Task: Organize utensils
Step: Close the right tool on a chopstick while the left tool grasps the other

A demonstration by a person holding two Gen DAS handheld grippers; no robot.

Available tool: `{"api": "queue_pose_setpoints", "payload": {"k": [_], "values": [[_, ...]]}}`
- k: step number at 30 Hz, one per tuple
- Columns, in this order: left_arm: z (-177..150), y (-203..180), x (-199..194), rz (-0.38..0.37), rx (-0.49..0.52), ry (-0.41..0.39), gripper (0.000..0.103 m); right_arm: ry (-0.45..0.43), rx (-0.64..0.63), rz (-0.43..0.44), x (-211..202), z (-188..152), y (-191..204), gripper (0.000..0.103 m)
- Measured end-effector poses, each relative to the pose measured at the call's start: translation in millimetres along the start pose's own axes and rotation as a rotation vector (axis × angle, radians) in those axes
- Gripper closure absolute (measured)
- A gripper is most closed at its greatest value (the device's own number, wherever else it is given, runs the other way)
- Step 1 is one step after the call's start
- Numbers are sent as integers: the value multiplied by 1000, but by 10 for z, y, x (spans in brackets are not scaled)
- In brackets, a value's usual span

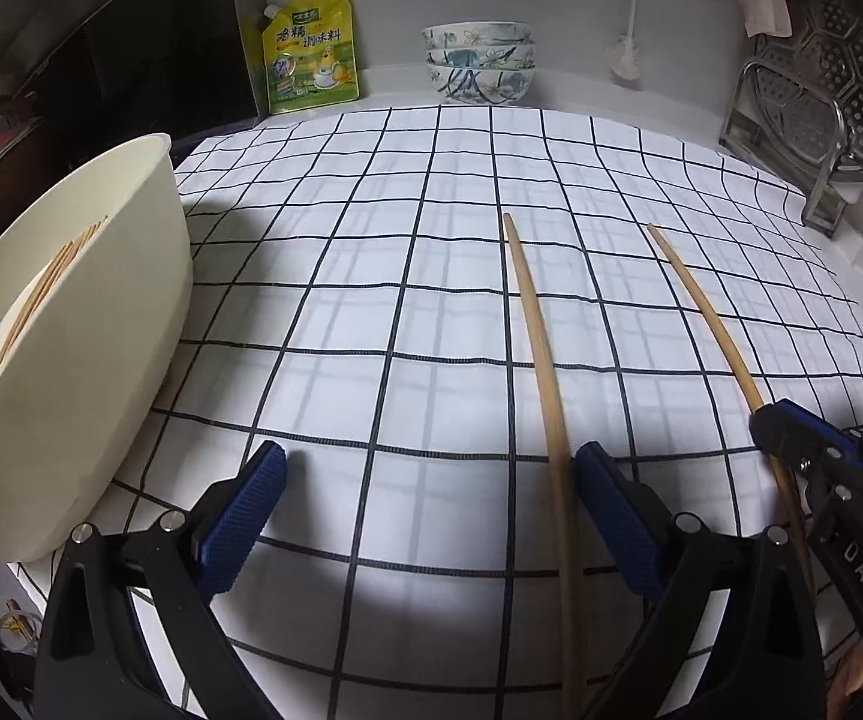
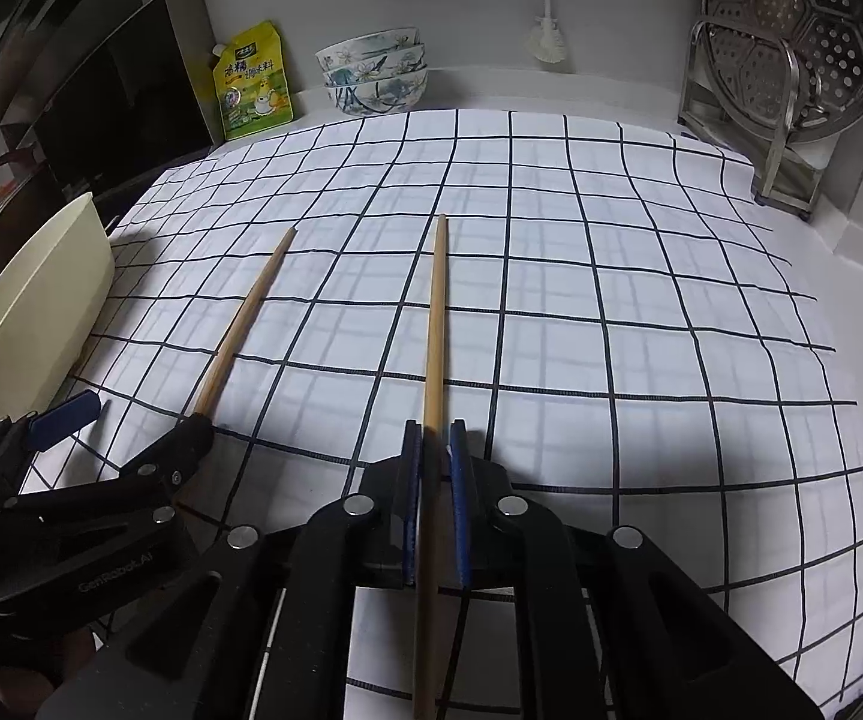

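Two wooden chopsticks lie lengthwise on the checked cloth (image 1: 407,276). My left gripper (image 1: 431,480) is open, and the left chopstick (image 1: 536,324) lies between its fingers close to the right pad, untouched as far as I can see. My right gripper (image 2: 434,450) is shut on the right chopstick (image 2: 436,312); it shows in the left wrist view (image 1: 791,438) clamping that stick (image 1: 707,312). A cream tub (image 1: 71,324) at the left holds several chopsticks (image 1: 41,288). The left chopstick (image 2: 245,318) and left gripper (image 2: 131,414) show in the right wrist view.
A yellow seasoning pouch (image 1: 311,54) and stacked floral bowls (image 1: 479,60) stand at the back wall. A steel rack with a perforated steamer plate (image 1: 821,90) stands at the back right. A dark appliance (image 1: 101,60) fills the back left. The tub also shows in the right wrist view (image 2: 35,312).
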State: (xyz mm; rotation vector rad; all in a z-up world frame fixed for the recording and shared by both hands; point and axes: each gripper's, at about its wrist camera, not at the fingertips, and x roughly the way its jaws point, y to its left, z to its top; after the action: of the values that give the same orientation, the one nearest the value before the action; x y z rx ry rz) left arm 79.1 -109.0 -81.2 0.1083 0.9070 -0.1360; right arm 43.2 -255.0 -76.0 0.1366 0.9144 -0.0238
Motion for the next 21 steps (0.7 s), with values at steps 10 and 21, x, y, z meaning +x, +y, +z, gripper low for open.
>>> {"api": "queue_pose_setpoints", "payload": {"k": [10,21], "values": [[6,-121,-52,-55,27,-32,44,-19,-62,-57,27,-21,115,87],[-4,-144,-137,-86,45,-3,96,-18,10,33,5,-12,10,97]]}}
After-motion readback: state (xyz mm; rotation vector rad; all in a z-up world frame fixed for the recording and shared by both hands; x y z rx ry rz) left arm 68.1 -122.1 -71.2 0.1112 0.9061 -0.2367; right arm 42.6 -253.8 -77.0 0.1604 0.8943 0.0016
